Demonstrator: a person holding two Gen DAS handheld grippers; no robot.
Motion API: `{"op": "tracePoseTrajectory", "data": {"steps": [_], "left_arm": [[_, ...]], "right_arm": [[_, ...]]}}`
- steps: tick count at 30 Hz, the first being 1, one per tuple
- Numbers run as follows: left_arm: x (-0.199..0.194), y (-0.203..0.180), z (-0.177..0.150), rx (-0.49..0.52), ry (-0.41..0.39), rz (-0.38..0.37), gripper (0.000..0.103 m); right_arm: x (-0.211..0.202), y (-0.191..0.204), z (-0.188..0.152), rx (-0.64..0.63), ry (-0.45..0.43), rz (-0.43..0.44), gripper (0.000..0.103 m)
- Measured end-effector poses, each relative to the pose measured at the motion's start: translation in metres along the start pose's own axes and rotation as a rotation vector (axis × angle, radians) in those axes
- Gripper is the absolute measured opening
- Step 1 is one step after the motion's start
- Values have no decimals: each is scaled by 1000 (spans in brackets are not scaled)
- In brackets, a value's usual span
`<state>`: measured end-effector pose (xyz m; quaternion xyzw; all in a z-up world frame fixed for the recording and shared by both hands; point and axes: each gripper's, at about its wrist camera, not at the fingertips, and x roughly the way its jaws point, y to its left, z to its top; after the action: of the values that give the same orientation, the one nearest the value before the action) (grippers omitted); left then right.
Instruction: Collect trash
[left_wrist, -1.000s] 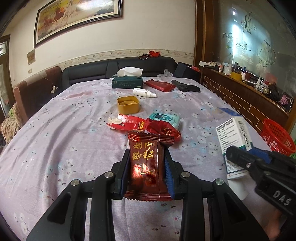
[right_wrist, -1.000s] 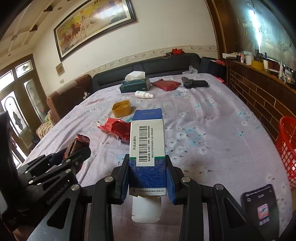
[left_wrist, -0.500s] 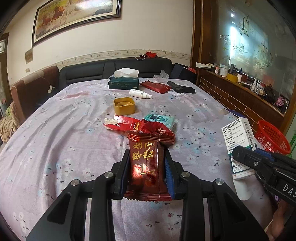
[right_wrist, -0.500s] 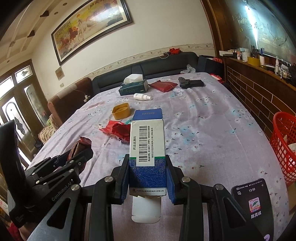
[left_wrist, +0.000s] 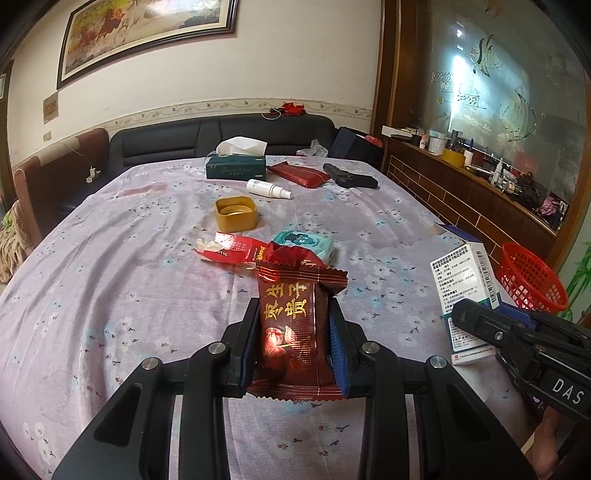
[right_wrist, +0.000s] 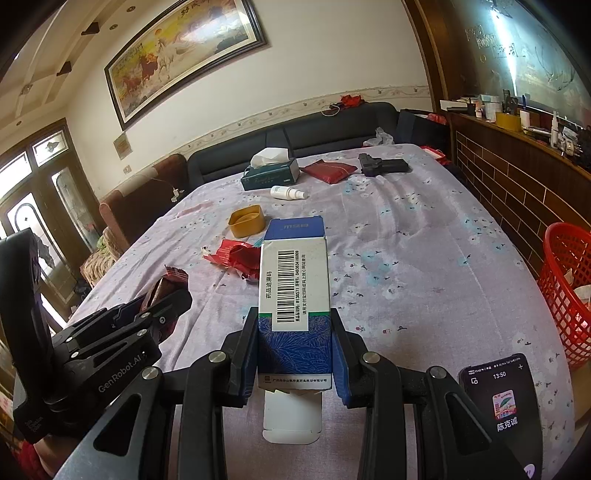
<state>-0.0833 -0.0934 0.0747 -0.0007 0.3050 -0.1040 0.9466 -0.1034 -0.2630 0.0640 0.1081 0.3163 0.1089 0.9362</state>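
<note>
My left gripper (left_wrist: 293, 321) is shut on a dark red snack wrapper (left_wrist: 291, 332) with gold characters, held above the table. My right gripper (right_wrist: 295, 332) is shut on a blue and white medicine box (right_wrist: 293, 291) with a barcode; the box also shows at the right of the left wrist view (left_wrist: 465, 291). More red wrappers (left_wrist: 236, 251) and a teal tissue pack (left_wrist: 304, 242) lie on the purple floral tablecloth (left_wrist: 110, 258). A red mesh basket (right_wrist: 567, 291) stands off the table's right edge, with some paper inside.
A yellow lid (left_wrist: 236, 212), white spray bottle (left_wrist: 267, 189), green tissue box (left_wrist: 236, 166), red pouch (left_wrist: 299, 174) and black object (left_wrist: 351, 180) lie further back. A phone (right_wrist: 498, 398) lies at the near right. A dark sofa (left_wrist: 221, 136) stands behind, a wooden counter (left_wrist: 480, 184) on the right.
Both grippers have pulled back and up slightly with their items still held; the red basket shows more fully at the right. Nothing on the table has moved.
</note>
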Motion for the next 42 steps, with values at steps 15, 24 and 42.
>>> {"op": "tracePoseTrajectory", "data": {"steps": [15,24,42], "left_arm": [[6,-12,1,36,16,-1,32],[8,-17,-1,48,20,-2,32],[8,-21,4,34,27,-42,32]], "right_arm": [[1,-7,0,24,8,3,37],[1,-8,-1,27,9,-1,37],[-8,-9,2,38,-4,5,37]]}}
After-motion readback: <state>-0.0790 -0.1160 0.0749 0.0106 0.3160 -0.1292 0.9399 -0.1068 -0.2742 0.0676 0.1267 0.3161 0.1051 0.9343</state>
